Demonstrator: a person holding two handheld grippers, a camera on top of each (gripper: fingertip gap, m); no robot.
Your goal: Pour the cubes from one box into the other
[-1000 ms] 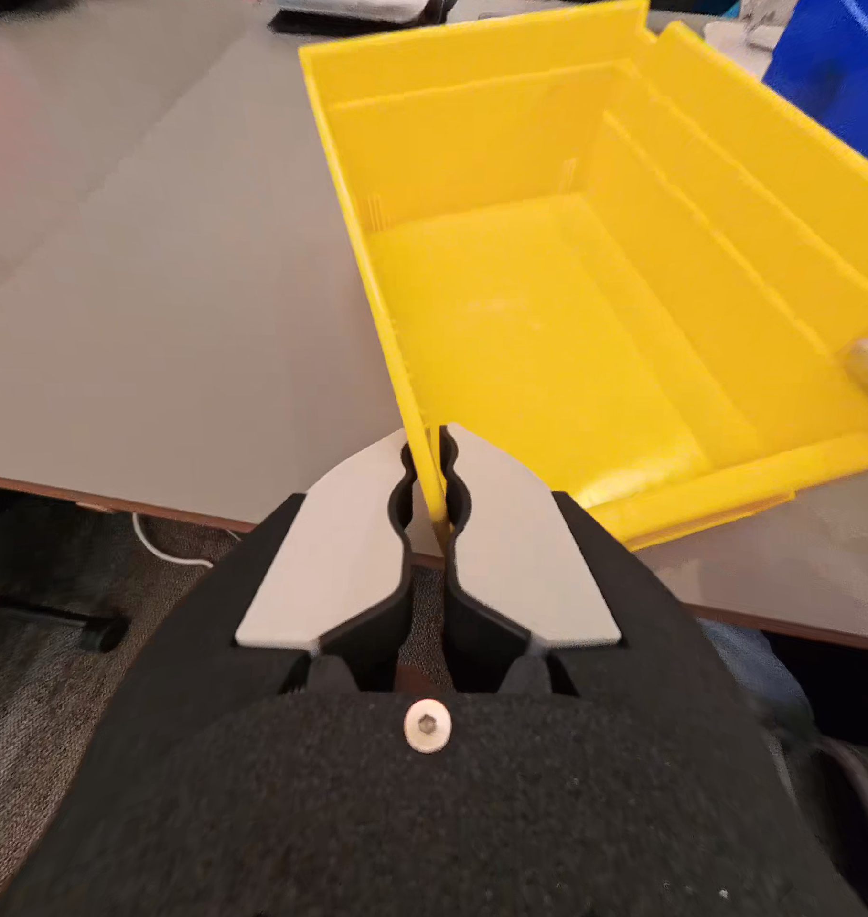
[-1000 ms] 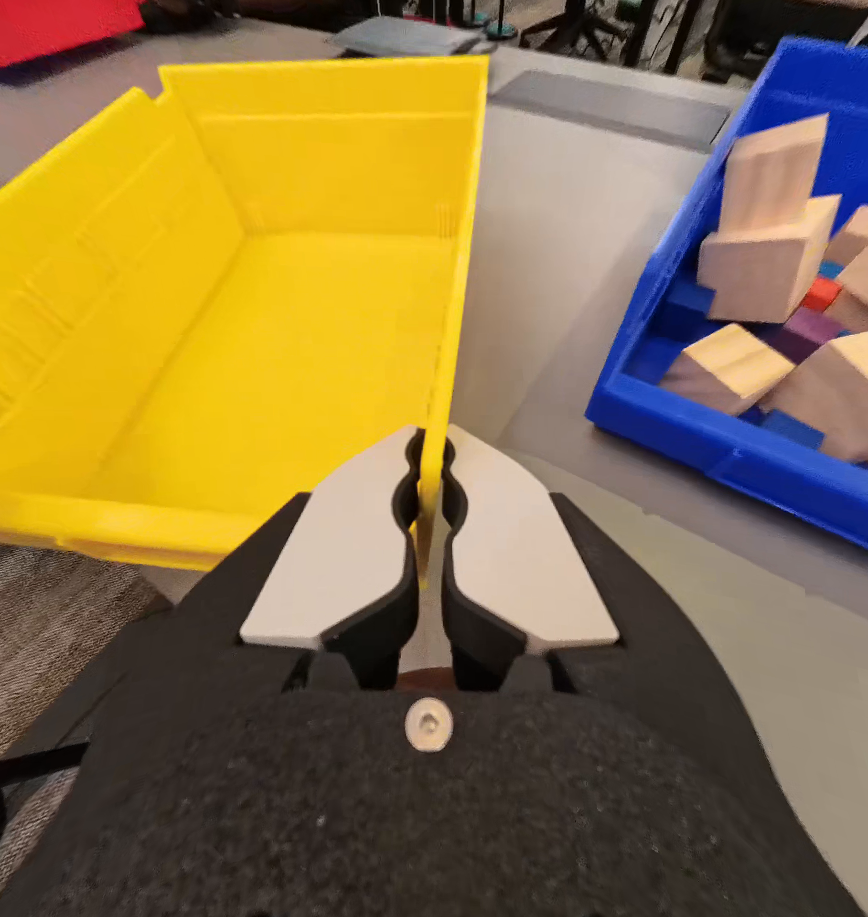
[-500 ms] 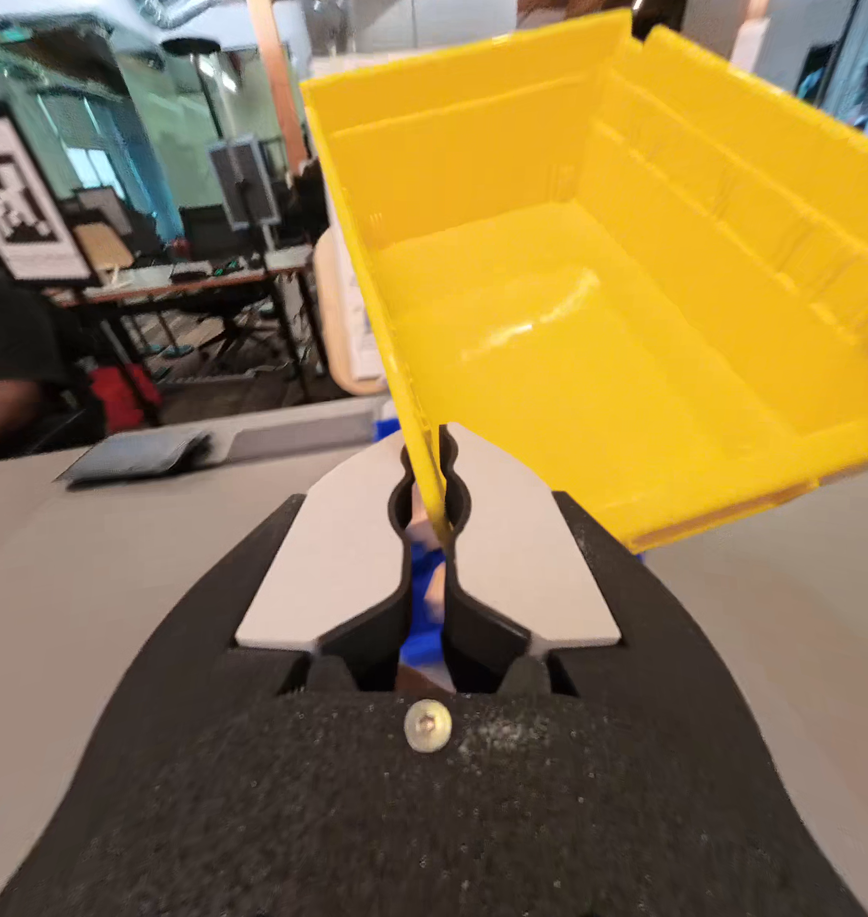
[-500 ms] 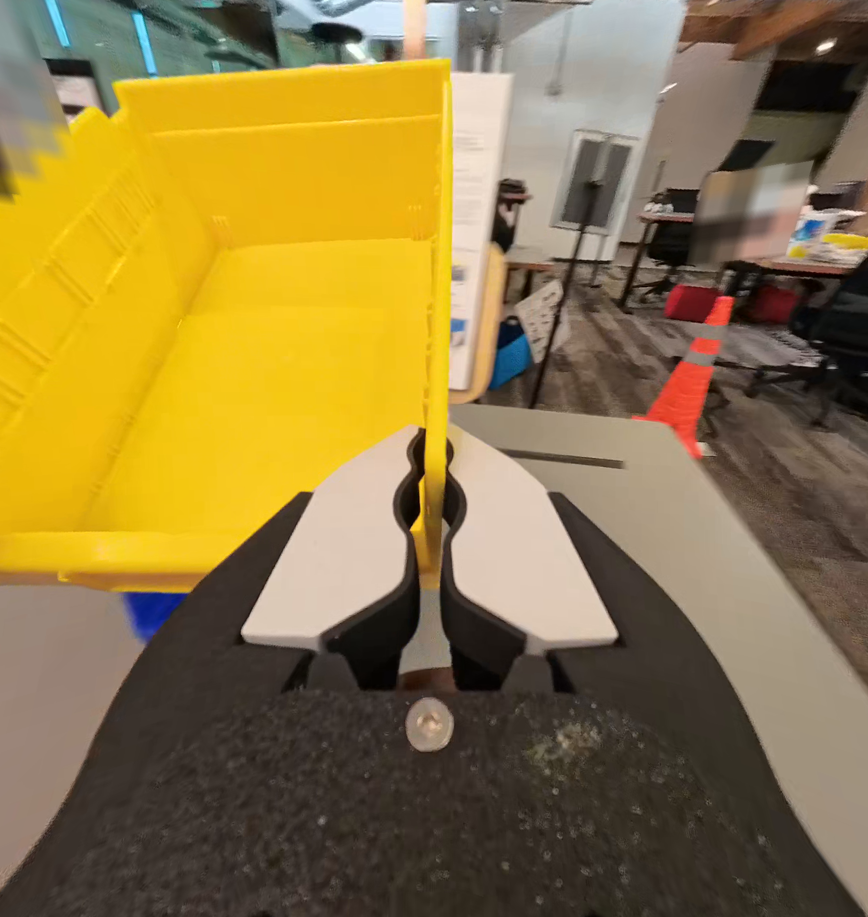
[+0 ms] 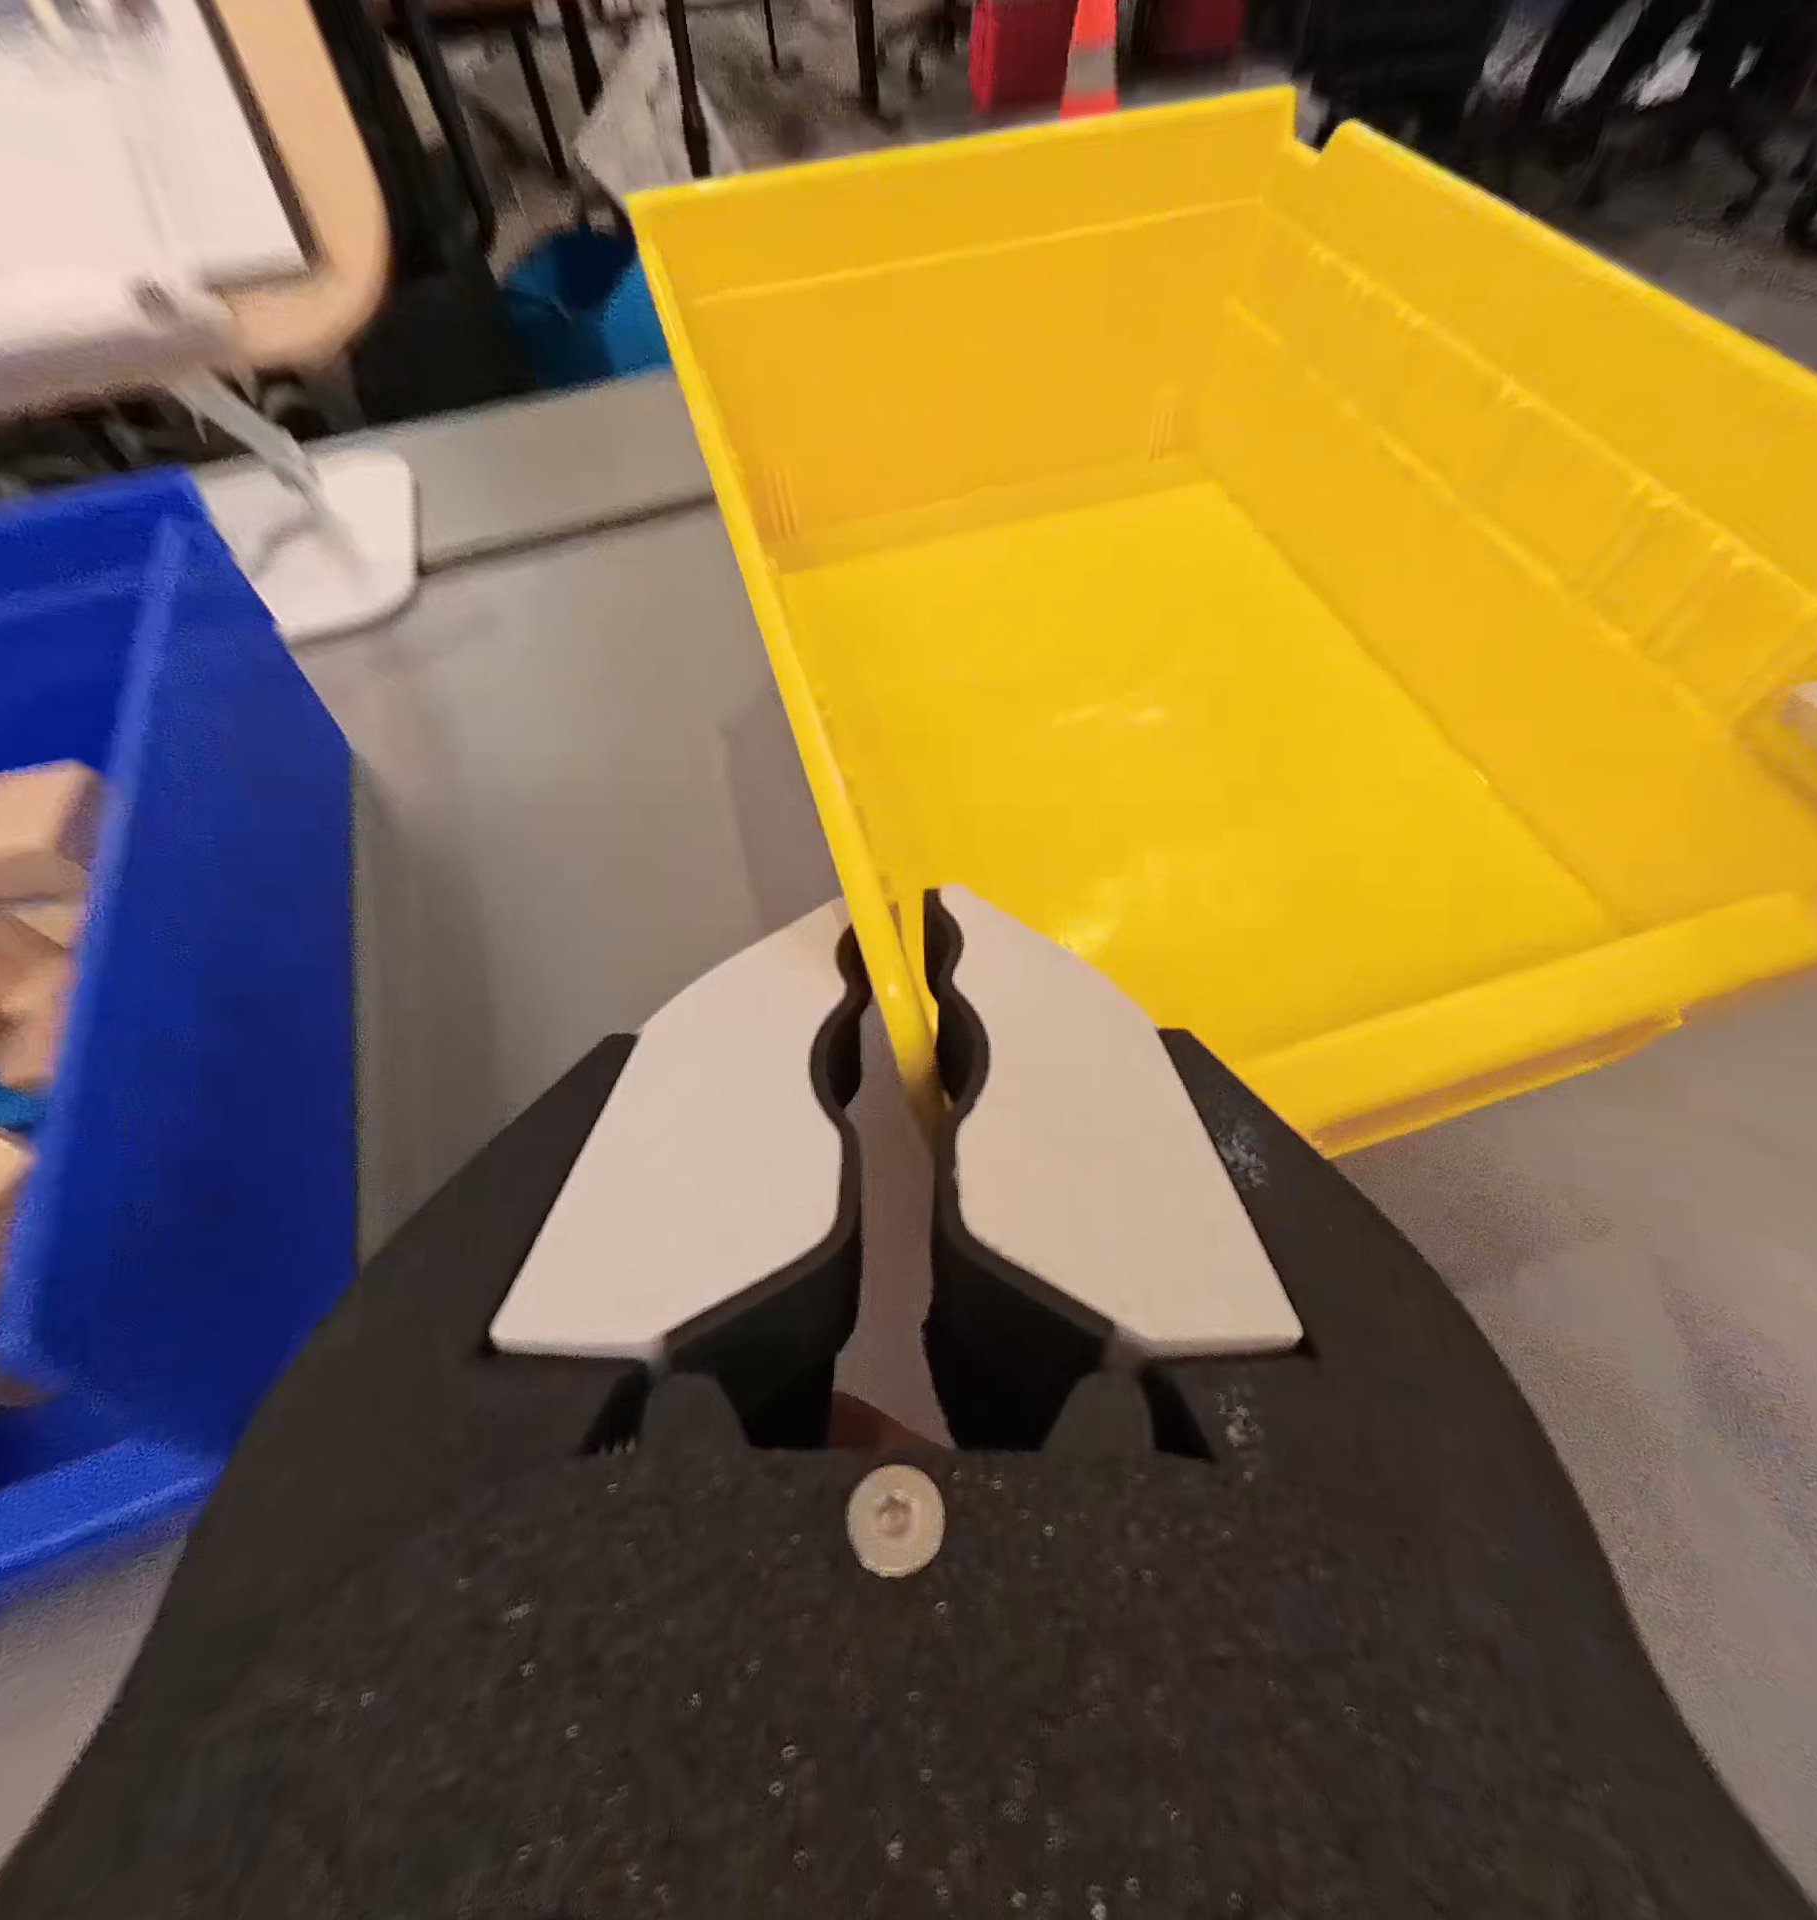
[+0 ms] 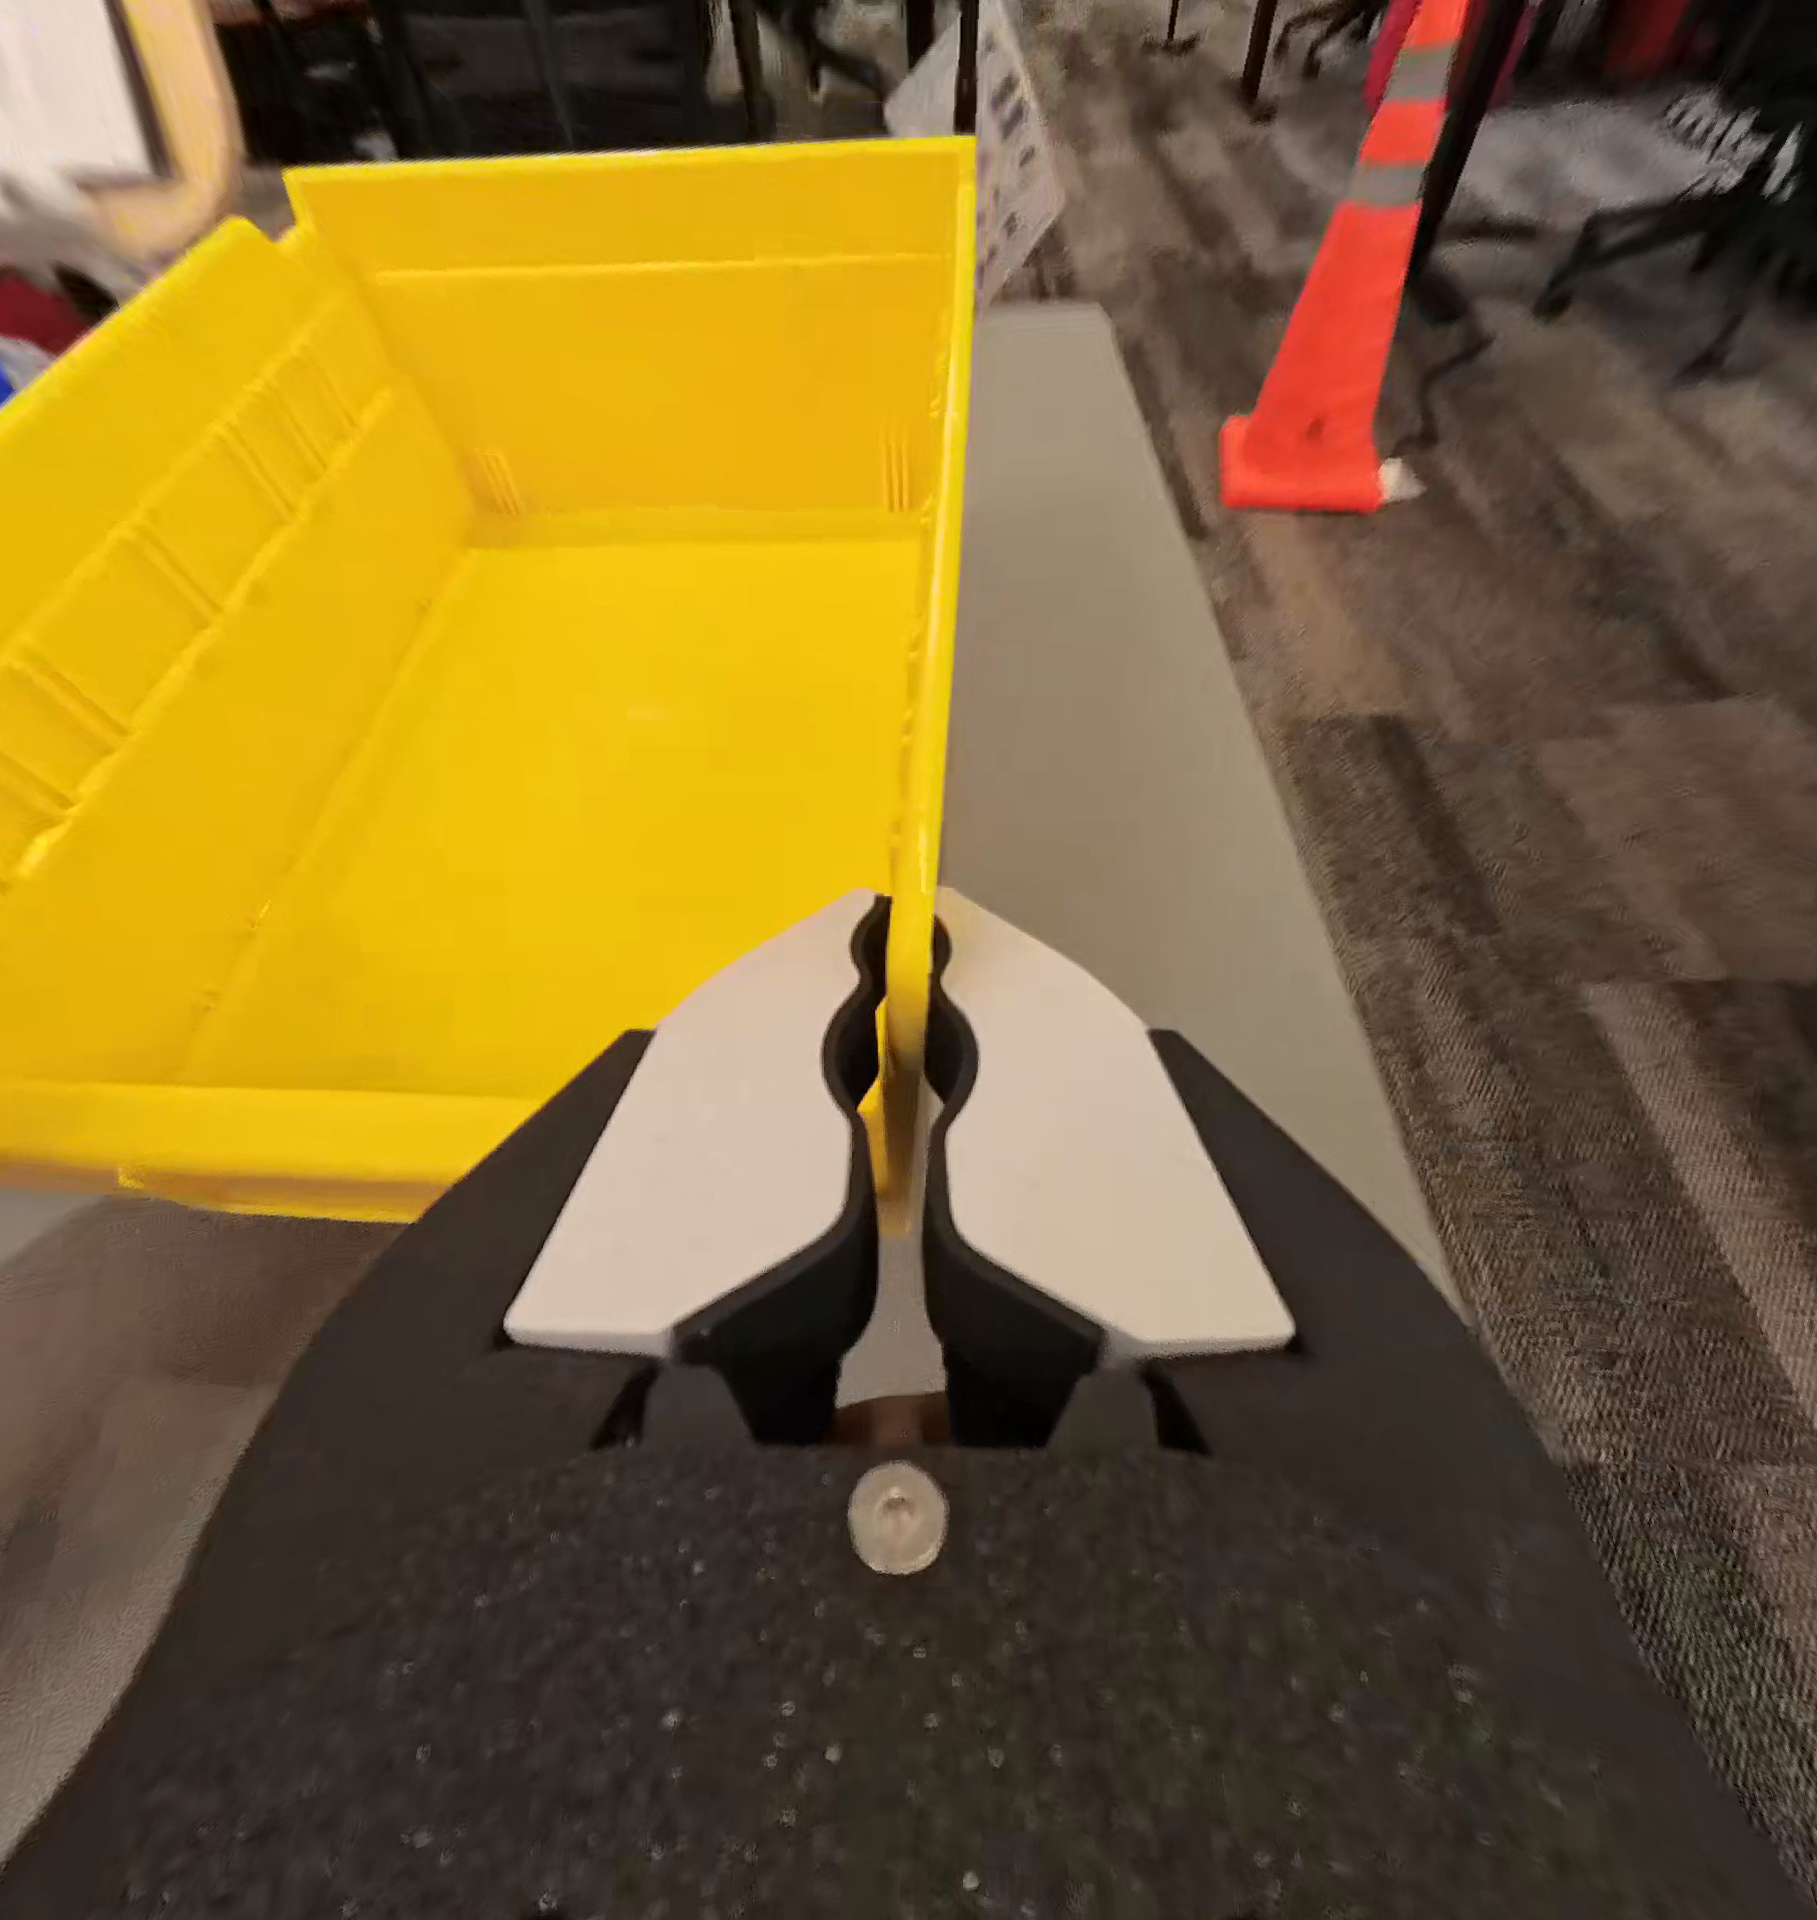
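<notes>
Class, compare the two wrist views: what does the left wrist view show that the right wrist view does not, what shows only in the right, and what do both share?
Only the left wrist view shows the blue box holding wooden cubes, beside the yellow box.

Only the right wrist view shows the orange cone standing on the carpet past the table's edge.

Both show the empty yellow box over the grey table. The left gripper is shut on one side wall, the right gripper on the opposite wall.
</notes>
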